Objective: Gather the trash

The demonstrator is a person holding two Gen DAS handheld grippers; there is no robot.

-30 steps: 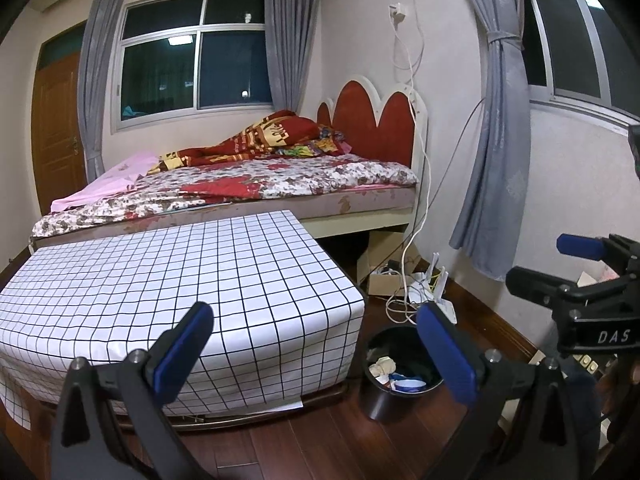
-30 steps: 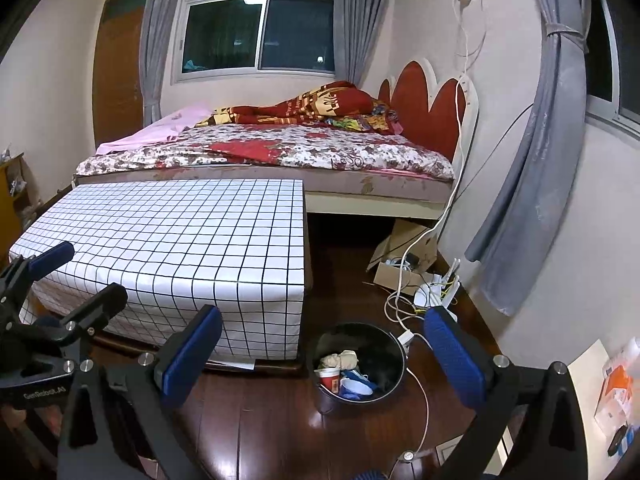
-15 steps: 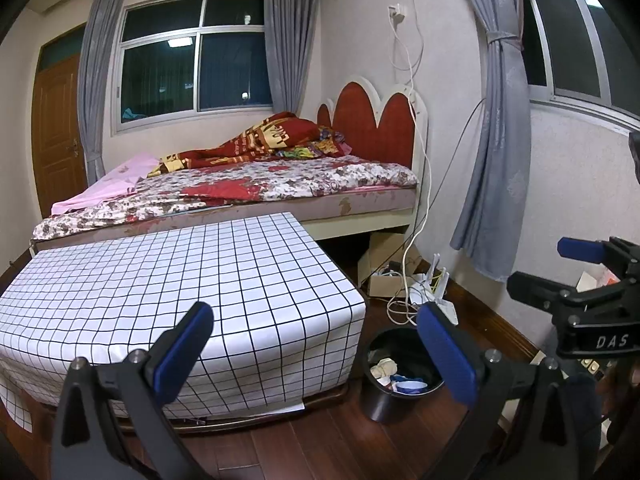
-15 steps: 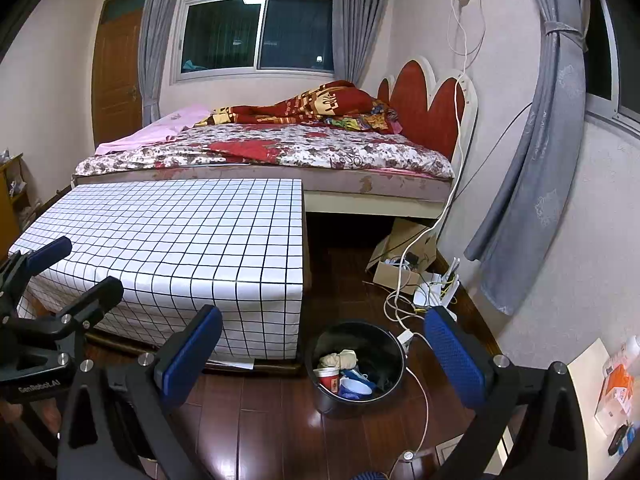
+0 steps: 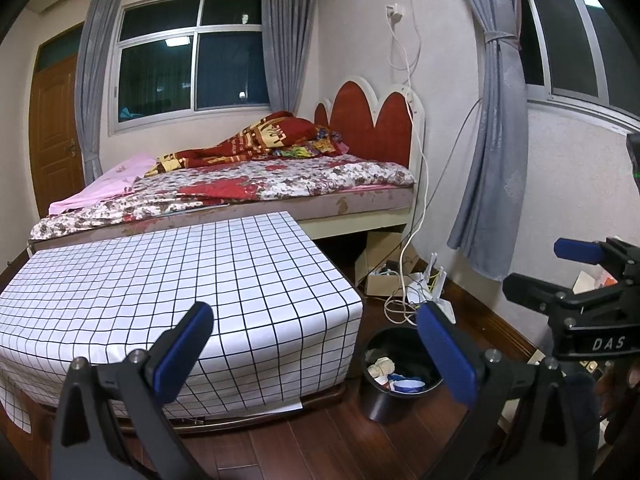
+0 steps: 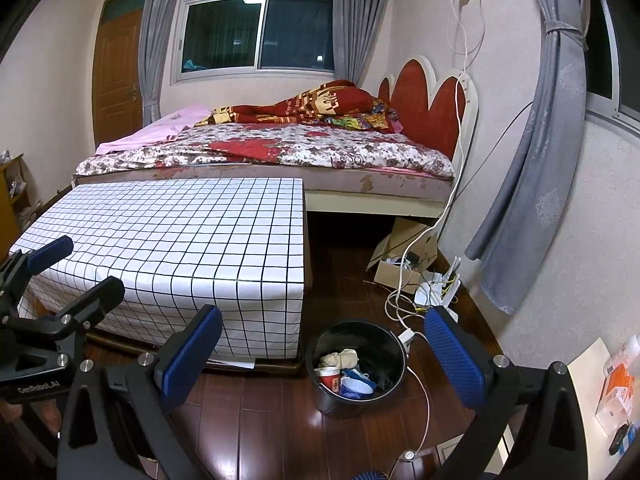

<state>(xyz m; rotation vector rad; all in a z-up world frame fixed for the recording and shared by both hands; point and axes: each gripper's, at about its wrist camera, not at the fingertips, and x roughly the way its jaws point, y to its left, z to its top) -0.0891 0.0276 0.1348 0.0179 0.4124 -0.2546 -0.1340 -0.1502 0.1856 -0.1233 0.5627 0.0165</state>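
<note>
A black trash bin (image 6: pixel 356 368) stands on the wood floor by the right corner of the checked table; it holds crumpled paper (image 6: pixel 341 358), a red cup and blue scraps. The bin also shows in the left wrist view (image 5: pixel 400 376). My left gripper (image 5: pixel 316 344) is open and empty, held above the table's front corner. My right gripper (image 6: pixel 322 350) is open and empty, held above the bin. Each gripper shows in the other's view, the right one at the right edge (image 5: pixel 580 280), the left one at the left edge (image 6: pixel 60 272).
A low table with a white checked cloth (image 5: pixel 160 280) fills the left. A bed (image 6: pixel 280 148) stands behind it. White cables, a router (image 6: pixel 436 288) and a cardboard box lie near the wall. Papers and boxes (image 6: pixel 612 388) lie at the right.
Both views have barely shifted. Both grippers stay open and empty.
</note>
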